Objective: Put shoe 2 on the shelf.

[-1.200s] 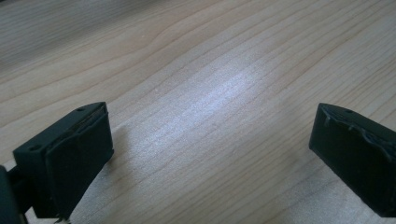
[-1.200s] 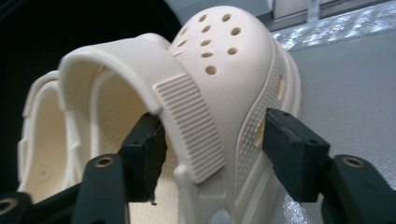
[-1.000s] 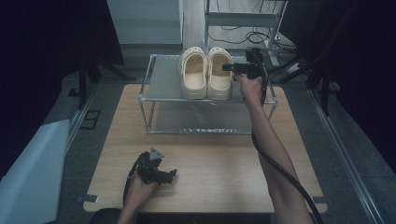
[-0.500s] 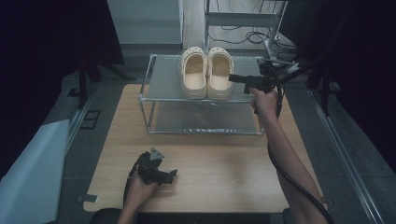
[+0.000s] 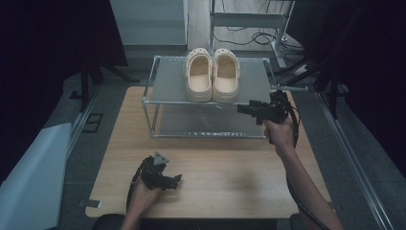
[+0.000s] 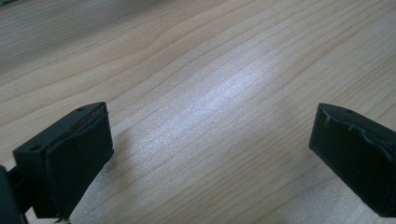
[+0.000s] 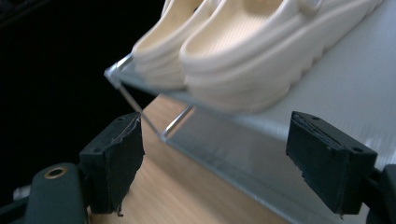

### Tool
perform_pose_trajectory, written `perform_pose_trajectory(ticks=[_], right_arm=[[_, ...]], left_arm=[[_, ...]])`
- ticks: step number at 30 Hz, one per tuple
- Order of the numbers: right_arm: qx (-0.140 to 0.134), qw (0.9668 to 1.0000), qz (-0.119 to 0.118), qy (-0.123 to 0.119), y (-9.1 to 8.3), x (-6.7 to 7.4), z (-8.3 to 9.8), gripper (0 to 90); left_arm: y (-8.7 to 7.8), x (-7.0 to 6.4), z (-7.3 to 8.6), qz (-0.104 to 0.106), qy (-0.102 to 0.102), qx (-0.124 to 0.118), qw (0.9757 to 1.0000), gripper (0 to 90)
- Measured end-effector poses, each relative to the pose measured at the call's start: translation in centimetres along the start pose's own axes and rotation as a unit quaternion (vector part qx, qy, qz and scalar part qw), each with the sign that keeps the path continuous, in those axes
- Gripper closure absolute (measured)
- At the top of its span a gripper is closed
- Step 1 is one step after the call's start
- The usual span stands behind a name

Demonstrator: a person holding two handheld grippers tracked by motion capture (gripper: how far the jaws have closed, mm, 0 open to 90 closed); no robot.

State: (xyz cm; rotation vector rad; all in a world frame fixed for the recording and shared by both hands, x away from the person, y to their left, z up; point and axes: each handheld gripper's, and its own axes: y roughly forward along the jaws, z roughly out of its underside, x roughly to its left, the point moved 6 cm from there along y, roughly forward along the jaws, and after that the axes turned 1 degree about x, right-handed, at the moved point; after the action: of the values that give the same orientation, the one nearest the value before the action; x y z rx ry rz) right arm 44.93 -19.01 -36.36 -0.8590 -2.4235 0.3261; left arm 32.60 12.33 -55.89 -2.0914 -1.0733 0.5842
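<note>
Two cream clogs (image 5: 198, 75) (image 5: 226, 75) stand side by side on the top shelf of a metal rack (image 5: 167, 88), toes pointing away. My right gripper (image 5: 243, 109) hovers off the rack's front right corner, pointing left toward it, apart from the clogs. Its jaws have just been opening, with nothing between them. In the right gripper view the right gripper (image 7: 219, 158) is open and faces the shelf edge, with the nearer clog (image 7: 261, 46) above it. My left gripper (image 5: 178, 181) rests low over the wooden table (image 5: 230, 172) at the near left. The left gripper (image 6: 210, 154) is open over bare wood.
The rack has a lower shelf (image 5: 206, 122) with nothing on it. A white sheet (image 5: 28, 182) lies on the floor to the left. Cables (image 5: 249, 33) and a metal frame (image 5: 306, 72) sit behind and to the right of the table.
My right gripper has drawn back from beside the right clog to the rack's front right corner, a little lower, and its jaws stand wider. The left gripper has not moved.
</note>
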Motion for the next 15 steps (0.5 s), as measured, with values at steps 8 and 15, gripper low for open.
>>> perform_pose_trajectory(ticks=[8, 15], right_arm=[[0.018, 0.9988, 0.011, -0.045, -1.7, 0.2, 5.2, 14.1], [0.031, 0.9966, 0.042, -0.063, -2.1, -1.0, 10.3, 12.1]], left_arm=[[0.0, 0.0, 0.0, 0.001, 0.001, -0.001, 1.0000, 0.0], [0.1, -0.1, 0.1, 0.000, 0.001, 0.000, 1.0000, 0.0]])
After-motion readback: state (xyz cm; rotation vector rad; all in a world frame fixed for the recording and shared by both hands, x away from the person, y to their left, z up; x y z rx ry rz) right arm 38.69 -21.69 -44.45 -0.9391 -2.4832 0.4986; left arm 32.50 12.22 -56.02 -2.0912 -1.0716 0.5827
